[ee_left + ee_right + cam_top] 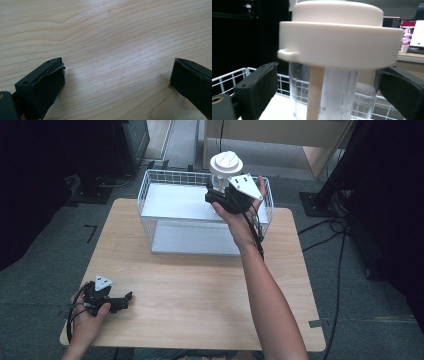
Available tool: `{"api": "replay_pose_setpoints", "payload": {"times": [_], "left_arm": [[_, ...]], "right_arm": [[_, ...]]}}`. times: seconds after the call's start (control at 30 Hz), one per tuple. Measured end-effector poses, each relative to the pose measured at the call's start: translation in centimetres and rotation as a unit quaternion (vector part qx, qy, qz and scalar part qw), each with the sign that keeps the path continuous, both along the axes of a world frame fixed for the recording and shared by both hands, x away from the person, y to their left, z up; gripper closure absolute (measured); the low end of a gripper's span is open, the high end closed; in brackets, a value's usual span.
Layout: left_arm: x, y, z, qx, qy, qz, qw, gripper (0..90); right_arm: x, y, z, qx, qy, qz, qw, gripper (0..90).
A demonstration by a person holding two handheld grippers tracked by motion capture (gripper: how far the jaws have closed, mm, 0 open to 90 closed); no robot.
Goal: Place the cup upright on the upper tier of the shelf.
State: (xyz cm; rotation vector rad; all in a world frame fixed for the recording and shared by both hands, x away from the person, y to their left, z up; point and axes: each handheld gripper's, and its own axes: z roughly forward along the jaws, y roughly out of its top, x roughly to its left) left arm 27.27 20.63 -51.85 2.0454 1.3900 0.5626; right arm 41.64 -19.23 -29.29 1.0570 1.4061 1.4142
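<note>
Two grippers, one in each of my hands; going left to right. My left gripper [126,299] rests low on the wooden table [200,285] at about 7 o'clock, my left hand [90,317] wrapped round its back, its grey plate up; its own view has both black jaws spread wide with bare wood grain between them, nothing held, tips just above or on the wood, cannot tell which. Table centre is bare wood; at 12 o'clock sits a white wire basket [150,190] with a white floor, its far edge at the table's far edge. My right gripper [216,195] is raised over the basket's right half, around 1 o'clock, right hand [240,220] and forearm reaching up from 5 o'clock; cable trails down my wrist. Between its jaws stands a clear tumbler [337,95] with a broad white lid [339,42], upright, a pale straw-like stick [314,92] running down its front; jaws sit either side of the clear body below the lid, fairly wide, pads [257,90] near the wall; whether they actually touch it I cannot tell. Tumbler is above the basket's floor, inside its outline in the high view; resting or lifted, cannot tell.
</note>
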Motion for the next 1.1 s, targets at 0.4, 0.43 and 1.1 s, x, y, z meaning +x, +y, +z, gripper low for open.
{"api": "replay_pose_setpoints", "payload": {"times": [0.4,0.43,1.1], "left_arm": [[0.0,0.0,0.0,-0.001,-0.001,0.002,1.0000,0.0],[0.0,0.0,0.0,-0.001,-0.001,0.002,1.0000,0.0],[0.0,0.0,0.0,-0.002,-0.001,0.002,1.0000,0.0]], "right_arm": [[-2.7,-1.1,-0.9,0.014,0.006,0.020,0.9997,3.0],[-3.0,-1.2,-1.0,0.016,0.004,0.021,0.9996,3.0],[-8.6,-3.4,-4.1,-0.013,0.002,0.041,0.9991,3.0]]}}
